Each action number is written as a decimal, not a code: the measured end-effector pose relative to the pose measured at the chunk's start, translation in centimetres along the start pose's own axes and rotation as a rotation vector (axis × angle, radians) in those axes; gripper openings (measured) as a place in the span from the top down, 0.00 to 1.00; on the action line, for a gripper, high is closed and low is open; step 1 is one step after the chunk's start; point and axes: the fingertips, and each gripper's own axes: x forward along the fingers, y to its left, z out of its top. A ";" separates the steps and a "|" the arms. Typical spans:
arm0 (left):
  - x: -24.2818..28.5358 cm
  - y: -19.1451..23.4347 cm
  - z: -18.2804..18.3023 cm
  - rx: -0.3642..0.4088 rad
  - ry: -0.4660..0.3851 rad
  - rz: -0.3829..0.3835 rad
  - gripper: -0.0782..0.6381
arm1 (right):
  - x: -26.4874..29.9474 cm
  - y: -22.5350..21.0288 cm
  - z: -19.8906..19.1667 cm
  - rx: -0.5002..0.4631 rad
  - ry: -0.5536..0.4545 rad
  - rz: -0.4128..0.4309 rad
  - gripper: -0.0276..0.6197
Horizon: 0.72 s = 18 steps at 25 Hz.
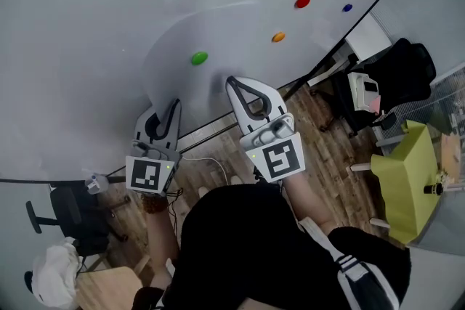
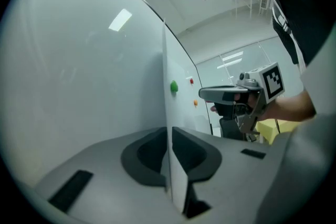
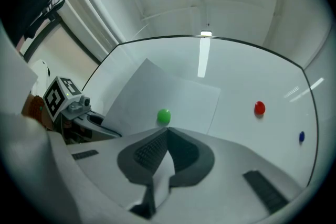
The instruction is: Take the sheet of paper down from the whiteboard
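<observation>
A white sheet of paper [image 1: 232, 47] hangs on the whiteboard [image 1: 80, 25], pinned by a green magnet [image 1: 199, 58]. The sheet bows away from the board. My left gripper [image 1: 174, 105] is at the sheet's lower left edge. In the left gripper view the paper [image 2: 178, 113] runs edge-on between the jaws of the left gripper [image 2: 169, 131], which are shut on it. My right gripper [image 1: 231, 82] is at the lower edge, just right of the magnet. In the right gripper view the right gripper [image 3: 167, 131] is shut on a corner of the paper [image 3: 157, 89], below the green magnet [image 3: 164, 116].
Red [image 1: 302, 2], orange [image 1: 278, 37] and blue [image 1: 347, 8] magnets sit on the board right of the sheet. On the wooden floor stand a black office chair [image 1: 69, 214] at left, a dark chair [image 1: 399, 72] and a yellow-green table [image 1: 407, 178] at right.
</observation>
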 end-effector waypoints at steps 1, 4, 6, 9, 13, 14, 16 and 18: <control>0.0 0.0 0.0 -0.001 0.001 0.000 0.84 | 0.0 0.0 0.1 0.000 -0.002 0.000 0.96; 0.0 -0.2 0.2 -0.009 -0.008 0.000 0.86 | 0.1 0.1 0.5 -0.001 -0.010 -0.001 0.96; 0.0 -0.2 0.2 -0.014 -0.009 0.006 0.86 | 0.4 0.0 0.9 0.007 -0.022 -0.005 0.96; 0.0 0.3 -0.2 -0.015 0.013 0.027 0.87 | 0.8 0.2 1.3 -0.003 -0.027 -0.010 0.96; 0.2 0.5 -0.5 -0.001 0.037 0.043 0.87 | 1.5 -0.1 1.7 -0.028 -0.038 -0.004 0.96; 0.3 0.4 -0.3 -0.006 0.025 0.040 0.87 | 1.8 -0.1 1.8 -0.036 -0.038 -0.002 0.96; 0.3 0.2 -0.3 -0.013 0.007 0.035 0.87 | 2.3 -0.1 1.8 -0.061 -0.026 0.001 0.96; 0.2 0.1 -0.2 -0.011 0.005 0.037 0.87 | 2.6 0.2 1.6 -0.108 0.007 0.016 0.94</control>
